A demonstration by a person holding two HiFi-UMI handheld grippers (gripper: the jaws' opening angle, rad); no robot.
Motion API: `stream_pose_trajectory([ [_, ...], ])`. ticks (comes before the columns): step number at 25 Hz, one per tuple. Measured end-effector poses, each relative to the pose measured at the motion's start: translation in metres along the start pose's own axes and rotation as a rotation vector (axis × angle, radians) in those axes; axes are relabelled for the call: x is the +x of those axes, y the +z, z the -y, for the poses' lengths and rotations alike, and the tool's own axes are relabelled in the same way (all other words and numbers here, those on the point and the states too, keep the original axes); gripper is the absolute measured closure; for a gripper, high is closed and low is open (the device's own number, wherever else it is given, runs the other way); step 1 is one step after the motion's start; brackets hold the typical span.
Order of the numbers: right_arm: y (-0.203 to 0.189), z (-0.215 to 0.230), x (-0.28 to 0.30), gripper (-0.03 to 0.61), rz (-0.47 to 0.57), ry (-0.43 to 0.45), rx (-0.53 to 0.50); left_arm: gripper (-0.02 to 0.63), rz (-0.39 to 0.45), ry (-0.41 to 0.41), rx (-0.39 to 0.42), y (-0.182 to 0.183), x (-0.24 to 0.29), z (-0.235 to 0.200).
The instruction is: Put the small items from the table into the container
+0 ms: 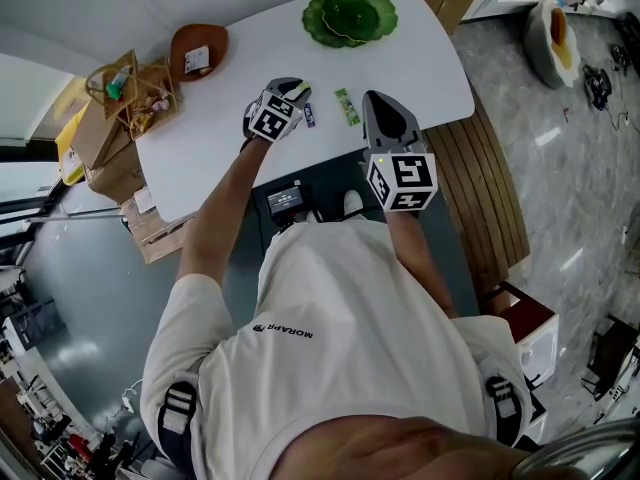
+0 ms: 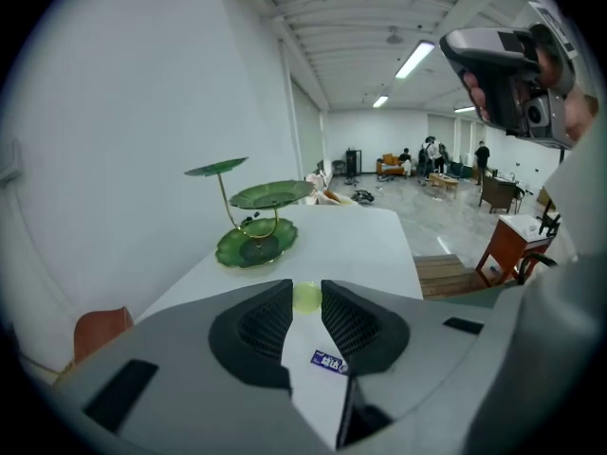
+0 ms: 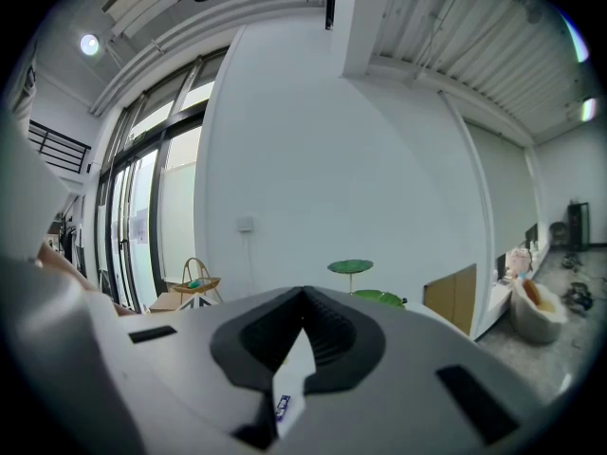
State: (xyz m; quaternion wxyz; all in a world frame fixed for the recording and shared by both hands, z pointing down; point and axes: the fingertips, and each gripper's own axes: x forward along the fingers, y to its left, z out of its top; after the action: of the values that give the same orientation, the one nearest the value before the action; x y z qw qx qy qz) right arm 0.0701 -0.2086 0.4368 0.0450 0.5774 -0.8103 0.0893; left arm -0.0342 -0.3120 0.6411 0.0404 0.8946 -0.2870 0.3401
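White table (image 1: 420, 58) was spread under both grippers. Green tiered dish (image 2: 256, 245) stood ahead of left gripper (image 2: 306, 290), with no items made out in it. Brown bowl (image 1: 198, 50), off to that gripper's left, held one pale item and was judged the likely container. Right gripper (image 3: 302, 335) was held aside, jaws together and empty. Left jaws were clamped on small yellow-green item (image 2: 306, 298), presumably for carrying. Blue packet (image 1: 309, 116) and green packet (image 1: 347, 106) lay between the grippers.

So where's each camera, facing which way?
Head view: head-mounted, looking steeply down on white table; shows arms, left claw, right claw.
Left gripper view: on left claw, facing green stand across table; own jaws show.
Right gripper view: on right claw, facing the wall; own jaws show.
Shared: green stand, in all three.
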Motion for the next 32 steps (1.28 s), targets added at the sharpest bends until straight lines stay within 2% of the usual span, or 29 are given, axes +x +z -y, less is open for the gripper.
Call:
stream_pose_trajectory([
  [5,0.0,0.001,0.001,0.571,0.0,-0.009,0.004,0.515,0.08,0.025,-0.066,0.023,0.001,-0.004],
  [13,-0.001,0.006,-0.001,0.571,-0.001,-0.028,0.011,0.515,0.129,0.028,-0.048,0.049,0.007,0.0],
  [15,-0.001,0.007,-0.002,0.571,-0.001,-0.03,0.01,0.515,0.143,0.039,-0.085,0.052,0.006,-0.002],
  [19,-0.003,0.01,-0.004,0.571,-0.001,-0.043,0.01,0.515,0.191,0.07,-0.232,0.055,0.011,-0.013],
  [21,-0.002,0.013,-0.006,0.571,-0.001,-0.052,0.009,0.515,0.212,0.083,-0.266,0.057,0.015,-0.016],
  [32,-0.005,0.026,-0.006,0.571,-0.007,-0.071,0.009,0.517,0.311,0.127,-0.253,0.089,0.035,-0.029],
])
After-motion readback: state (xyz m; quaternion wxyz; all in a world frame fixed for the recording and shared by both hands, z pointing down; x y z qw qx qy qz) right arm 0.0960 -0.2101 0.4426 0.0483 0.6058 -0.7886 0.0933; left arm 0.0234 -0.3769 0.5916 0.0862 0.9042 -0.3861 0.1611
